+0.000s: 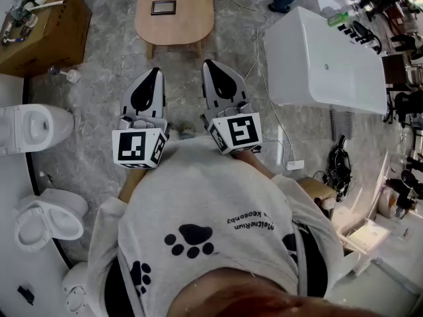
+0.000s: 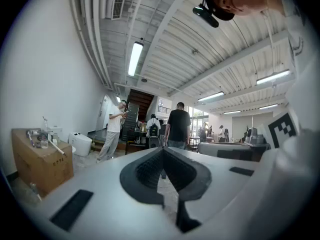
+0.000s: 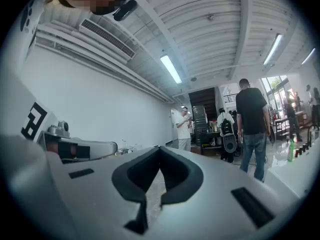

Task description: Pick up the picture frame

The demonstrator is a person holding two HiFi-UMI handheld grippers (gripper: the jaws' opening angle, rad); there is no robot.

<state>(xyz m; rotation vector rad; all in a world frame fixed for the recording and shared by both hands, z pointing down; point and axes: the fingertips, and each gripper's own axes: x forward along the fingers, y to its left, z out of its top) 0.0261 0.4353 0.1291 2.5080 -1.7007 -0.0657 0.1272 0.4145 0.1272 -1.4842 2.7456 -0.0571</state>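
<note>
From the head view, we see the picture frame [image 1: 163,7] lying flat on the oval wooden tabletop [image 1: 192,28] at top centre, well apart from both claws. The left claw [image 1: 152,74] and right claw [image 1: 211,66] sit mid-frame, side by side, tips toward it. A cardboard box [image 1: 63,35] at upper left carries small clutter on top. A white bathtub [image 1: 324,65] stands at upper right. In the left gripper view, the left claw [image 2: 162,151] is pinched together on nothing. In the right gripper view, the right claw [image 3: 160,150] is likewise closed tight and empty.

A dark picture frame [image 1: 163,7] lies flat on the oval wooden table [image 1: 192,26].
</note>
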